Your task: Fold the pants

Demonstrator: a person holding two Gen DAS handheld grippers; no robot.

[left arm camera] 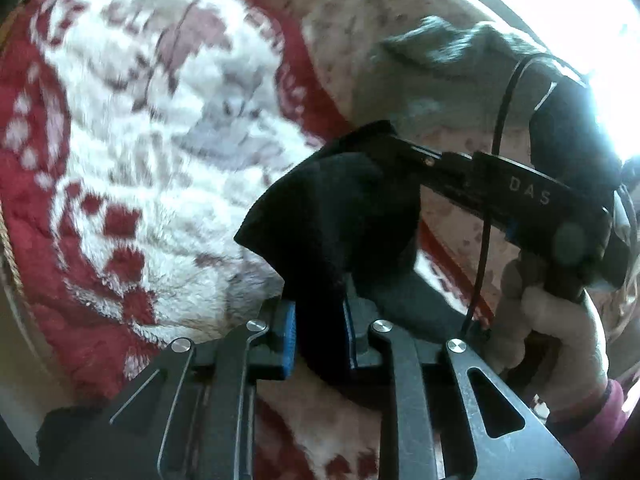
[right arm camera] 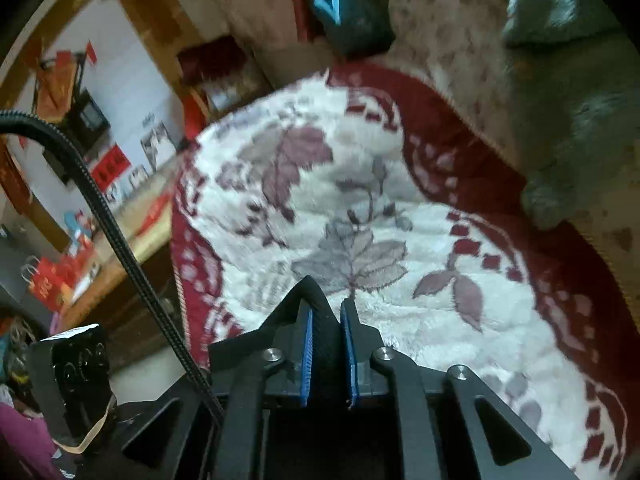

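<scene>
The black pants (left arm camera: 332, 216) hang bunched above a fleece blanket. In the left wrist view my left gripper (left arm camera: 318, 320) is shut on a fold of them, with the dark cloth pinched between its blue pads (left arm camera: 289, 336). My right gripper (left arm camera: 386, 142) reaches in from the right, held by a hand (left arm camera: 560, 320) in a pink sleeve, and bites the upper edge of the same cloth. In the right wrist view the right gripper (right arm camera: 326, 320) is shut on a peak of the black pants (right arm camera: 310, 296). The rest of the garment is hidden below both grippers.
A red and white floral blanket (right arm camera: 360, 200) covers the bed under both grippers. Grey bedding (right arm camera: 560, 120) and a beige flowered sheet (left arm camera: 400, 40) lie along its far side. A black cable (right arm camera: 120, 240) arcs at the left, with cluttered furniture and red bags (right arm camera: 48, 280) beyond the bed's edge.
</scene>
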